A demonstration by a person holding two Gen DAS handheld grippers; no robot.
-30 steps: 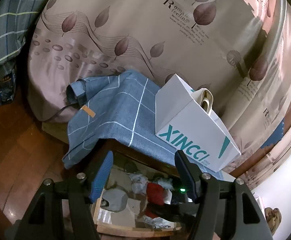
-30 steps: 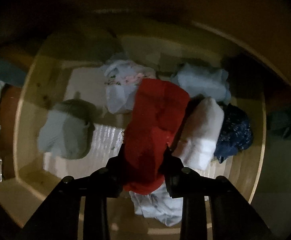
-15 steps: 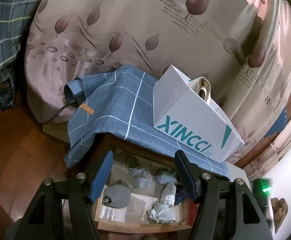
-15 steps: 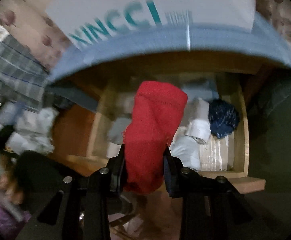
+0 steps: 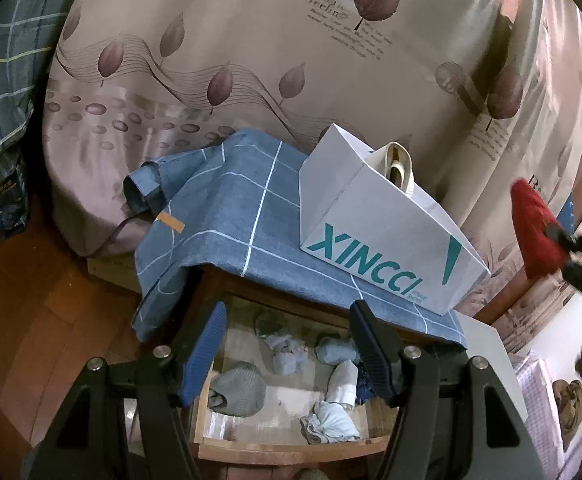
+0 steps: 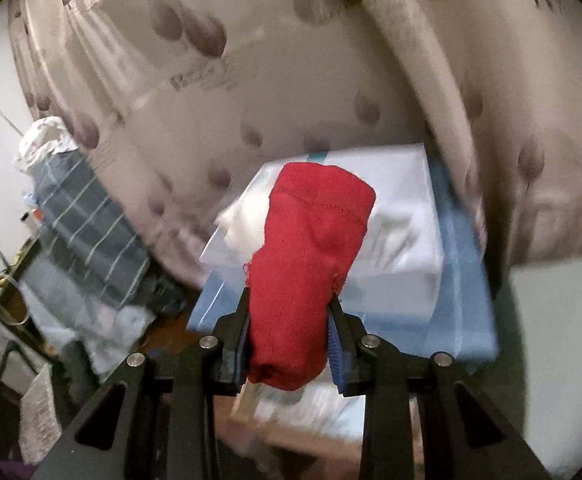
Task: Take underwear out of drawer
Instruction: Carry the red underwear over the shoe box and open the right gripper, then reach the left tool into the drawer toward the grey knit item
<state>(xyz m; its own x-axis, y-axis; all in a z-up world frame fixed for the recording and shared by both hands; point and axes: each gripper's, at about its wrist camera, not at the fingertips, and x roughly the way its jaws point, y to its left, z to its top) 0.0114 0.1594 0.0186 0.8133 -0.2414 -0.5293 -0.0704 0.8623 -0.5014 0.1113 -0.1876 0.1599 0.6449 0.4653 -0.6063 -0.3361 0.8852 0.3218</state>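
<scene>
Your right tongs (image 6: pixel 289 320) clamp the red underwear (image 6: pixel 311 264), held up clear of the drawer (image 5: pixel 287 446). Your left tongs (image 5: pixel 287 344) stand apart, empty, drawer at 6 o'clock.

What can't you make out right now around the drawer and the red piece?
- Drawer: front corners hidden by the left gripper in the left view; out of frame in the right view.
- Red underwear: lower end hidden between the right gripper's fingers.
- White bag: blurred, lettering unreadable in the right view.
</scene>
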